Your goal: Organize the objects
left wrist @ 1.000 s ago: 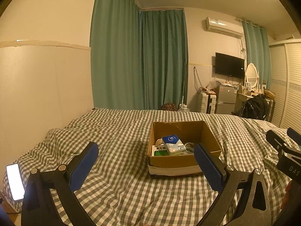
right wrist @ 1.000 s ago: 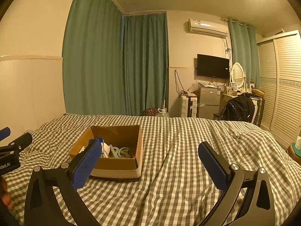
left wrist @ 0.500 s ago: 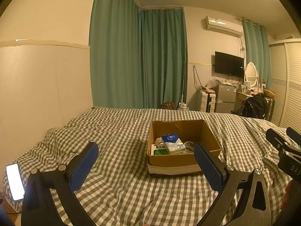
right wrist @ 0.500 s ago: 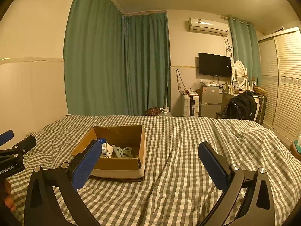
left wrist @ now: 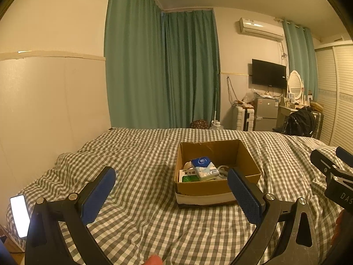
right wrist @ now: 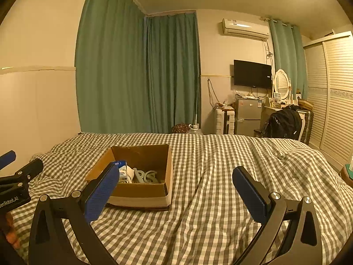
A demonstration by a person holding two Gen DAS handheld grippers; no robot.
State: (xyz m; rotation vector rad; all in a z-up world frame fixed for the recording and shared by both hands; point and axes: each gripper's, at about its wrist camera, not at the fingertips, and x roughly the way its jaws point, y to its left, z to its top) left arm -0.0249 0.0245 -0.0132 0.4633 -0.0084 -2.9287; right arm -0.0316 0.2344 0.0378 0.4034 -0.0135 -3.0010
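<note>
An open cardboard box [left wrist: 217, 186] [right wrist: 141, 190] sits on the checked bed cover. Inside lie a blue-and-white tissue pack [left wrist: 204, 169], a green-and-white medicine box [left wrist: 187, 175] and pale plastic pieces [right wrist: 145, 175]. My left gripper [left wrist: 172, 195] hovers above the bed just short of the box, open, nothing between its blue pads. My right gripper [right wrist: 174, 191] hangs to the right of the box, also open and empty. Each gripper shows at the edge of the other's view.
The grey-and-white checked bed cover [left wrist: 141, 159] fills the lower half of both views. A lit phone [left wrist: 19, 216] lies at the bed's left edge. Green curtains, a wall TV [right wrist: 252, 74], a small fridge [right wrist: 248, 116] and a black bag [right wrist: 283, 121] stand beyond the bed.
Both views have tilted slightly upward, so the box sits a little lower in frame. Both grippers stay open and nothing in the box has moved.
</note>
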